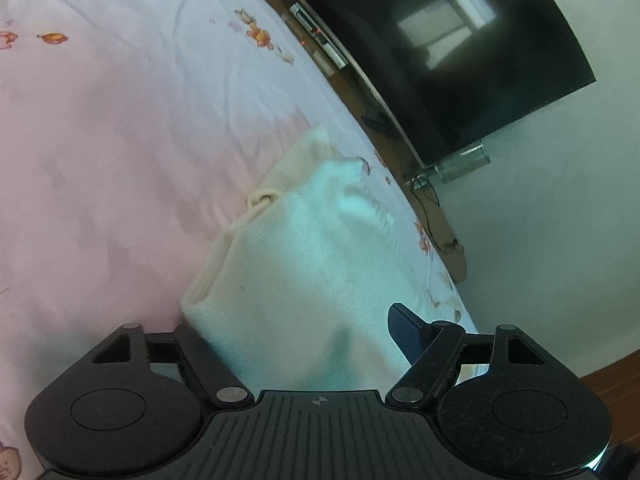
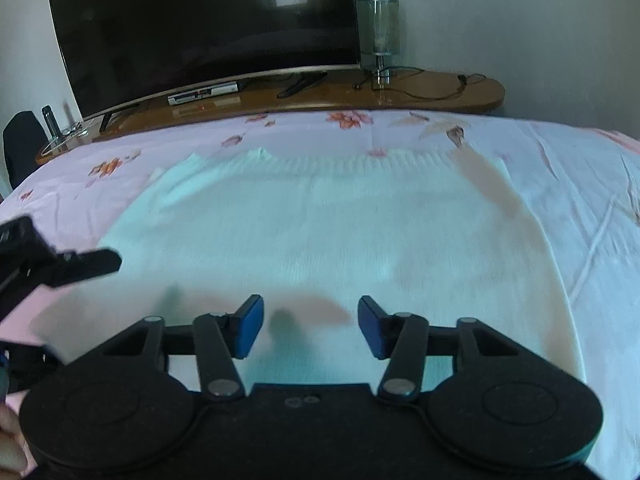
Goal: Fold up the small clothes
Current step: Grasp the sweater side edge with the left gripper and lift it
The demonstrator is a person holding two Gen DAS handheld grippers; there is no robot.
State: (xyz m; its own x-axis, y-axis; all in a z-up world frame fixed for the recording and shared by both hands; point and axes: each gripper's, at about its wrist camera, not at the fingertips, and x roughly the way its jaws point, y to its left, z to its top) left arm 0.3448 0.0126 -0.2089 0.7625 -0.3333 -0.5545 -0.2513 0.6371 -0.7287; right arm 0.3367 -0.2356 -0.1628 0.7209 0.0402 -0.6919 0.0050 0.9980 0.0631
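Note:
A pale cream knit sweater lies flat on the pink floral bed sheet. My left gripper straddles its near folded edge. One blue pad rests over the knit, while the other finger is hidden under the cloth. The jaws stand wide and I see no squeeze on the fabric. In the right wrist view the sweater spreads across the bed, ribbed hem at the far side. My right gripper hovers open over its near part, with nothing pinched between the blue pads. One left-gripper finger reaches in over the sweater's left edge.
A long wooden shelf runs behind the bed, carrying a big dark TV, a silver set-top box, a glass lamp and loose cables. A bottle stands at the far left. Part of a hand shows at the bottom left.

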